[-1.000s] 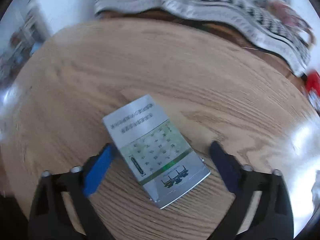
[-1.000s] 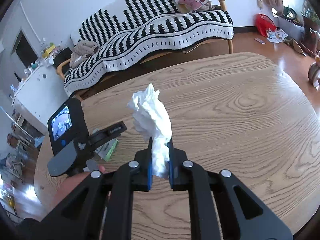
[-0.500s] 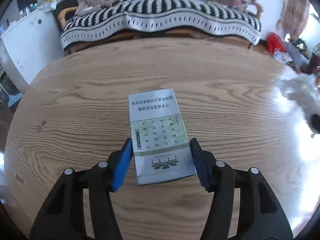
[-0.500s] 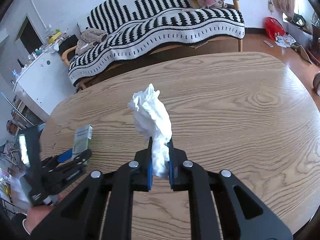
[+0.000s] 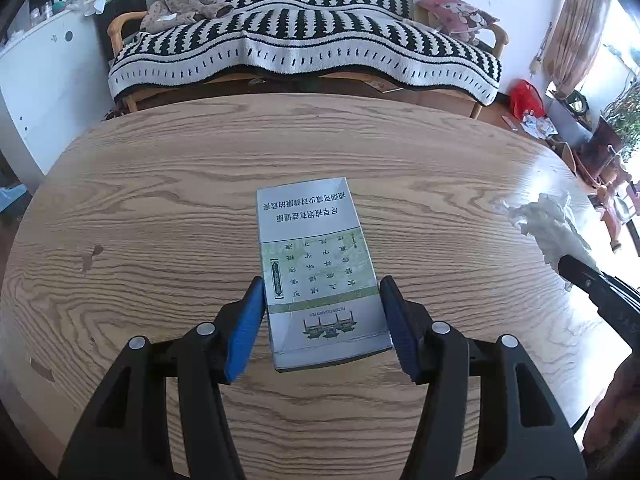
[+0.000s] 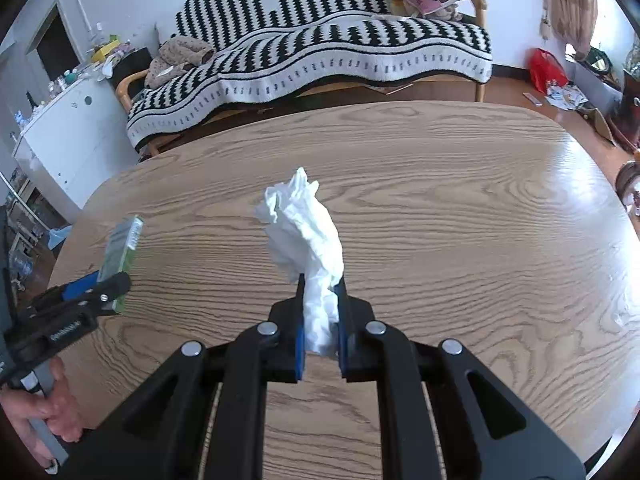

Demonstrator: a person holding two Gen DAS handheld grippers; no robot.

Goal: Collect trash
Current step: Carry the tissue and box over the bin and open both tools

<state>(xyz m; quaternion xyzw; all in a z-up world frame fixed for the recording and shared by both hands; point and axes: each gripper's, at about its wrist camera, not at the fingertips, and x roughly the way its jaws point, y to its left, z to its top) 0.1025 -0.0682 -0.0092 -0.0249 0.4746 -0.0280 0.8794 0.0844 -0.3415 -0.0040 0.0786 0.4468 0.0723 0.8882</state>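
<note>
My left gripper (image 5: pixel 322 322) is shut on a silver and green cigarette pack (image 5: pixel 316 268) and holds it above the wooden table (image 5: pixel 160 208). The pack also shows edge-on at the left of the right wrist view (image 6: pixel 122 258), lifted off the table. My right gripper (image 6: pixel 321 312) is shut on a crumpled white tissue (image 6: pixel 304 228), which sticks up from between the blue pads. The tissue also shows at the right of the left wrist view (image 5: pixel 552 228).
A sofa with a black and white striped blanket (image 5: pixel 304 40) stands behind the table. A white cabinet (image 6: pixel 68 132) is at the left. A red bag (image 6: pixel 546 70) and scattered items lie on the floor at the right.
My left gripper closed on the cigarette pack and lifted it off the table, levelling out. My right gripper kept hold of the tissue and hardly moved.
</note>
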